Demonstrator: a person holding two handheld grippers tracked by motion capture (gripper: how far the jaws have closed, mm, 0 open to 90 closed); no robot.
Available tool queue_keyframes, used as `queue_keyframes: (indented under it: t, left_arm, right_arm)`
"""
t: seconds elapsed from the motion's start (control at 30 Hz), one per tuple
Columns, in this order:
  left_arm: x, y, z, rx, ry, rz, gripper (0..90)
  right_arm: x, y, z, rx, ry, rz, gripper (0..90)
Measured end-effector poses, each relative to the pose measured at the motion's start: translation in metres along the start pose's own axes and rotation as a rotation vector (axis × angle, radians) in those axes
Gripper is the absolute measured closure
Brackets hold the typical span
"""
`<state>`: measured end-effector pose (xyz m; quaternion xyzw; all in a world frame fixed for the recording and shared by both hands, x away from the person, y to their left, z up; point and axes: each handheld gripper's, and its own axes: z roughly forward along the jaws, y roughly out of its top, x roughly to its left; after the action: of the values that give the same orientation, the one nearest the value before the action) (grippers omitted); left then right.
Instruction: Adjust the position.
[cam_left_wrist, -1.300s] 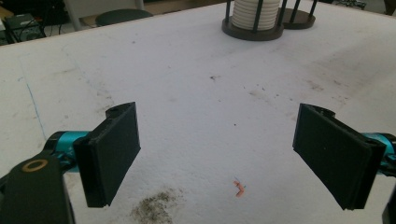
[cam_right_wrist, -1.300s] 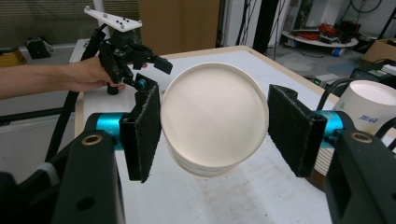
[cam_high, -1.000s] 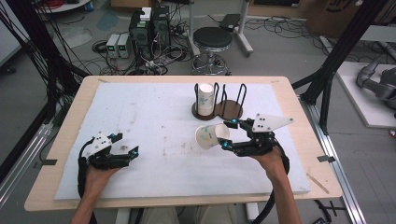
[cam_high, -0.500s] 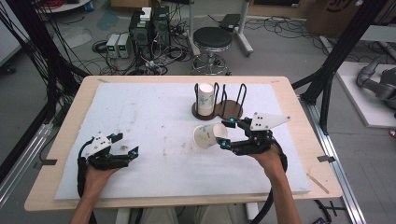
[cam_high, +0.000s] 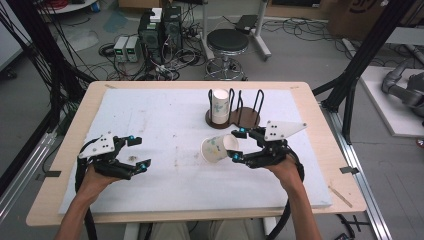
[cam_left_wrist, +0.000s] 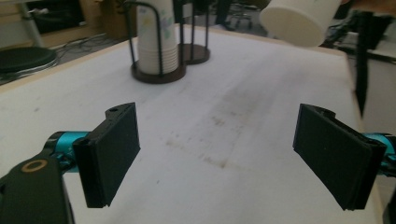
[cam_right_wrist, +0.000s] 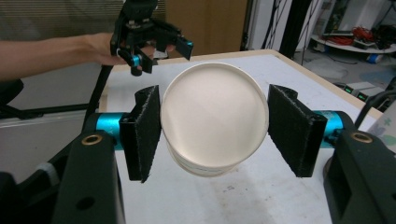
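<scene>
My right gripper (cam_high: 236, 144) is shut on a white paper cup (cam_high: 217, 148) lying on its side, held above the white mat right of centre, mouth pointing left. In the right gripper view both pads press the cup (cam_right_wrist: 215, 119) near its base. My left gripper (cam_high: 140, 151) hovers over the mat's front left, open and with nothing between its jaws (cam_left_wrist: 219, 154). A stack of paper cups (cam_high: 220, 105) stands in a dark wire cup holder (cam_high: 248, 118) at the back middle. The left gripper view shows the stack (cam_left_wrist: 156, 37) ahead and the held cup (cam_left_wrist: 299, 21) at the top right.
The white mat (cam_high: 170, 120) covers most of the wooden table (cam_high: 310, 100); it has faint stains near the middle. The holder's right-hand slot has no cups in it. Beyond the table stand a stool (cam_high: 227, 42), electronics boxes and cables on the floor.
My left gripper has risen a little above the mat, still open. The right gripper and its cup have kept their place.
</scene>
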<state>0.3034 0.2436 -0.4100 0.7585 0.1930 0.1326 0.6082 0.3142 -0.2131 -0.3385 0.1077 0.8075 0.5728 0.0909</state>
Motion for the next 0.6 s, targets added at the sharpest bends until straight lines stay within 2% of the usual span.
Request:
queue_keyframes:
  t: [0.03,0.07,0.1,0.13,0.17,0.23,0.3,0.5,0.6]
  left_arm:
    - [0.000,0.004,0.001,-0.005,-0.020,0.009,14.5]
    - [0.000,0.004,0.001,-0.005,-0.020,0.009,14.4]
    - [0.000,0.010,0.003,-0.011,-0.070,0.016,14.4]
    - [0.000,0.012,0.005,-0.020,-0.099,0.020,14.5]
    - [0.000,0.012,0.005,-0.020,-0.099,0.020,14.5]
    - [-0.002,0.018,0.009,-0.037,-0.160,0.031,14.5]
    - [-0.002,0.019,0.011,-0.038,-0.169,0.030,14.5]
    - [-0.013,0.030,0.040,-0.068,-0.265,0.047,14.0]
    - [-0.019,0.038,0.054,-0.083,-0.307,0.062,14.0]
  right_arm:
    - [0.000,0.001,0.001,0.000,0.004,-0.005,38.3]
    - [0.001,0.001,0.001,0.002,0.013,-0.004,38.3]
    - [0.001,0.001,0.002,0.004,0.016,-0.009,38.3]
    - [0.002,0.002,0.002,0.004,0.027,-0.008,38.3]
    - [0.002,0.002,0.002,0.004,0.027,-0.008,38.3]
    - [0.002,0.003,0.004,-0.001,0.055,-0.010,38.3]
    - [0.001,0.003,0.005,-0.005,0.066,-0.014,38.3]
    - [0.002,0.005,0.010,-0.009,0.117,-0.013,38.3]
    - [0.002,0.006,0.013,-0.007,0.126,-0.018,38.3]
